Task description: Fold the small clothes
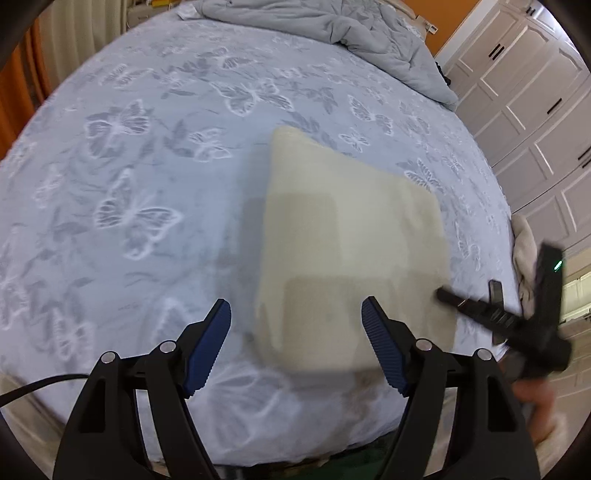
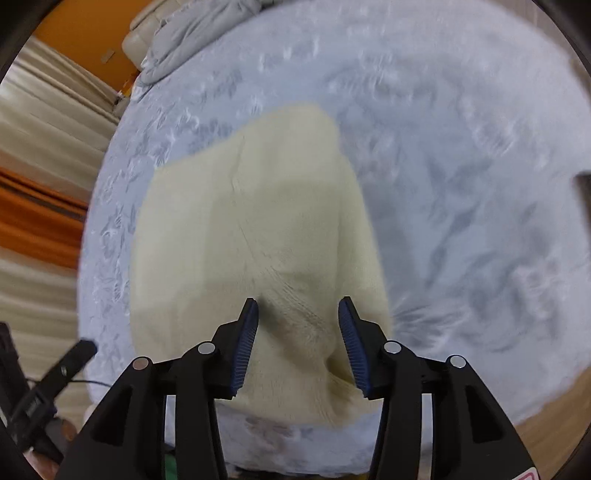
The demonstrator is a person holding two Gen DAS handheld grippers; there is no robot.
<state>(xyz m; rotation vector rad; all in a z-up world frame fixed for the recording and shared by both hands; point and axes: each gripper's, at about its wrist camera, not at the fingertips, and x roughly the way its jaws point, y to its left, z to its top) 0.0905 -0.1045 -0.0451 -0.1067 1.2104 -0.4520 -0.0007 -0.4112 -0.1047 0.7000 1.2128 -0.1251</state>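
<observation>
A cream knitted garment (image 1: 351, 236) lies folded flat on the pale blue butterfly bedsheet (image 1: 147, 166). My left gripper (image 1: 295, 328) is open above its near left edge and holds nothing. In the right wrist view the same garment (image 2: 251, 221) fills the middle. My right gripper (image 2: 298, 325) is open just above the garment's near edge, with nothing between its fingers. The right gripper also shows in the left wrist view (image 1: 476, 306), blurred, at the garment's right side. Both views are motion blurred.
A crumpled grey duvet (image 1: 332, 33) lies at the far end of the bed. White wardrobe doors (image 1: 535, 92) stand on the right. Another pale cloth (image 1: 524, 251) lies at the bed's right edge. Curtains (image 2: 44, 147) hang on the left.
</observation>
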